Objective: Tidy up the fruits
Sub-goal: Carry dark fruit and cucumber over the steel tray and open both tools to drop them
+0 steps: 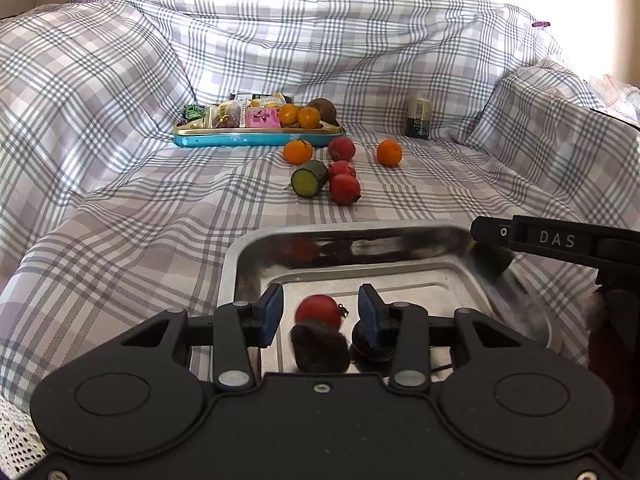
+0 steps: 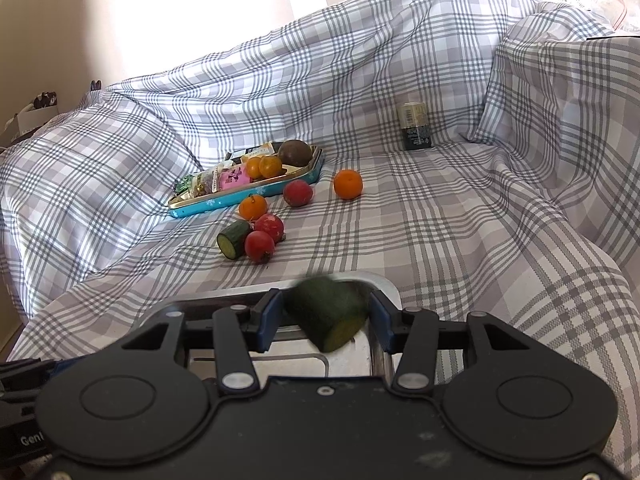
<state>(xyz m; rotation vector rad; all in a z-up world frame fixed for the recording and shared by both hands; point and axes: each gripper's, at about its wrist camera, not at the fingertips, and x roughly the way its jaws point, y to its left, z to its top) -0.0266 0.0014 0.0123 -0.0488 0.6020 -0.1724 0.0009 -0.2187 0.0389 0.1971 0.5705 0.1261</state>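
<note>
A steel tray (image 1: 256,248) lies on the checked cloth near me; it holds a red fruit (image 1: 318,311) and a dark brown fruit (image 1: 320,346). My left gripper (image 1: 320,312) is open above them, touching neither. My right gripper (image 2: 326,320) holds a green cucumber piece (image 2: 328,316) over the tray's edge (image 2: 384,280); it looks blurred and tilted. On the cloth farther off lie another cucumber piece (image 1: 309,178), three red fruits (image 1: 345,188) and two oranges (image 1: 389,152).
A blue tin tray (image 1: 256,138) at the back holds wrapped snacks, two oranges and a brown fruit. A small dark jar (image 1: 418,118) stands to its right. A cushion (image 1: 540,108) rises at the right.
</note>
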